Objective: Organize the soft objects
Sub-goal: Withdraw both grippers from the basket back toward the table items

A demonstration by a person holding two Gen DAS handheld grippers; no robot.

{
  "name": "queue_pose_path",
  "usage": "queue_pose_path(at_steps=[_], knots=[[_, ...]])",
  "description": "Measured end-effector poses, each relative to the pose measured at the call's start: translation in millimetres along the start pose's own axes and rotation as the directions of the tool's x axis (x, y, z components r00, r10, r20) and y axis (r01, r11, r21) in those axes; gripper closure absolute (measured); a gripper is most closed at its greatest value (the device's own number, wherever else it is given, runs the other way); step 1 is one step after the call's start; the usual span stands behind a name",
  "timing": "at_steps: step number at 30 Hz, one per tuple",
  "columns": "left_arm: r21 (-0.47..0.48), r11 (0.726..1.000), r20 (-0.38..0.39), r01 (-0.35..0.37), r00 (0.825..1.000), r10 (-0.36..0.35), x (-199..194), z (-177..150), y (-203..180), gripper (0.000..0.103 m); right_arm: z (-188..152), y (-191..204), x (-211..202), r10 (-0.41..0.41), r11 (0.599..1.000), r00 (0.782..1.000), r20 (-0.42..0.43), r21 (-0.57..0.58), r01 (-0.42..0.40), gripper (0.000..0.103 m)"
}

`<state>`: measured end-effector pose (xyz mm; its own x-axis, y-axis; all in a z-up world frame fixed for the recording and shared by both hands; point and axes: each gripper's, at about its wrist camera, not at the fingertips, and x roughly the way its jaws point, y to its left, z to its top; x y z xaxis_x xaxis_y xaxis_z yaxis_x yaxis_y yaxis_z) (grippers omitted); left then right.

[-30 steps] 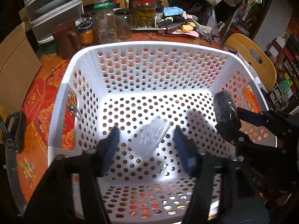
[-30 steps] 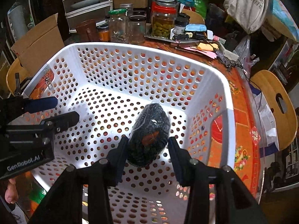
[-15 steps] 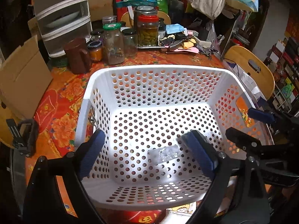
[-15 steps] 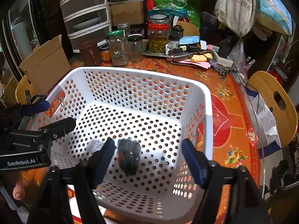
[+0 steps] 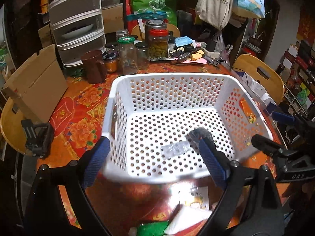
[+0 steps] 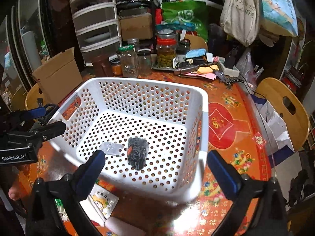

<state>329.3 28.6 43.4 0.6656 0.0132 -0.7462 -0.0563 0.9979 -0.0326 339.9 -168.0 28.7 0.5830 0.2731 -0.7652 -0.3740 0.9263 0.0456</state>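
We have pulled both claws back, leaving the pouch (image 6: 137, 152) and packet (image 6: 111, 148) in the basket (image 6: 204, 106).
Left claw (image 5: 155, 157) and right claw (image 6: 155, 167) gape wide, empty (freed for the worktop (image 6: 232, 102) leftovers).

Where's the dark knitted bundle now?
Right wrist view: dark knitted bundle lies on the white perforated basket floor, right beside the clear plastic packet.

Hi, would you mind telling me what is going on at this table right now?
A person holds a claw in each hand over a white basket on the table. Both the left claw and the right claw are open and hold nothing. Two soft things lie on the basket floor: a dark bundle and a clear packet beside it. More packets lie on the table in front of the basket.
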Motion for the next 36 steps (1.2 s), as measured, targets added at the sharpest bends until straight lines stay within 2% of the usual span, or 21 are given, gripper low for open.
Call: queue_pose_path(at_steps=[7, 12, 19, 26, 31, 33, 36], knots=[[-0.018, 1.0, 0.051, 0.024, 0.998, -0.023, -38, -36, 8, 0.012, -27, 4, -32, 0.039, 0.999, 0.995, 0.088, -0.005, -0.039, 0.0], [-0.017, 1.0, 0.065, 0.024, 0.998, -0.023, -62, -84, 11, 0.012, -61, 15, -50, 0.016, 1.0, 0.992, 0.126, -0.02, -0.014, 0.0], [-0.037, 0.999, 0.09, 0.028, 0.996, -0.024, -76, -167, 17, 0.011, -132, 29, -54, 0.121, 0.991, 0.986, 0.113, 0.037, -0.126, 0.0], [-0.062, 0.997, 0.128, 0.038, 0.991, -0.03, -73, -233, 11, 0.011, -187, 38, -44, 0.118, 0.987, 0.989, 0.091, 0.101, -0.127, 0.0], [-0.016, 0.999, 0.107, 0.04, 0.994, -0.038, -55, -245, -3, 0.011, -193, 35, -32, 0.117, 0.985, 0.989, 0.09, 0.118, -0.127, 0.002], [-0.009, 0.999, 0.105, 0.05, 0.993, -0.049, -49, -246, -6, 0.012, -190, 37, -23, 0.114, 0.987, 0.991, 0.071, 0.11, -0.121, 0.008], [0.007, 1.0, 0.122, -0.001, 0.993, 0.0, -44, -243, -9, 0.013, -186, 42, -11, 0.107, 0.99, 0.993, 0.047, 0.089, -0.111, 0.013]])
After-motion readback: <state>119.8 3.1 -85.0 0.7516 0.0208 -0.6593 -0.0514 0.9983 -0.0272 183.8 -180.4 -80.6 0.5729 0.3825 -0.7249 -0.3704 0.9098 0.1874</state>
